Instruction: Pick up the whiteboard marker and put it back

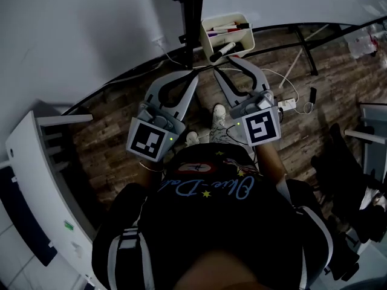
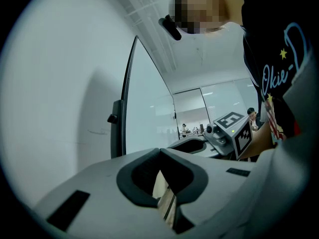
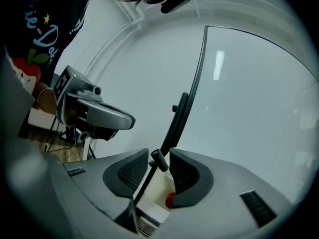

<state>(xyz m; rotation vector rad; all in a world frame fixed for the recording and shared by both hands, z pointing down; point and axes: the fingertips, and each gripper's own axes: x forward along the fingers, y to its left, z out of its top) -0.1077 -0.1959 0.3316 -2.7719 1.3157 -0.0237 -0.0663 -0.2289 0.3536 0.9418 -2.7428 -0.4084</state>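
- Right gripper (image 3: 158,154): your jaws stand wide, with the black cap of the whiteboard marker (image 3: 160,161) in the gap, unclamped. The marker rests in the white holder (image 3: 152,195).
- Left gripper (image 2: 159,151): your jaws meet tip to tip, empty.
- You hold both grippers level, side by side.

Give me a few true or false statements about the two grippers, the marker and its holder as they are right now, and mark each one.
1. The right gripper has its jaws apart. True.
2. The left gripper grips a marker. False: its jaws are together, with nothing between them.
3. A black-capped marker sticks out of the white holder. True.
4. The floor is plain white tile. False: it is wood-look planking.
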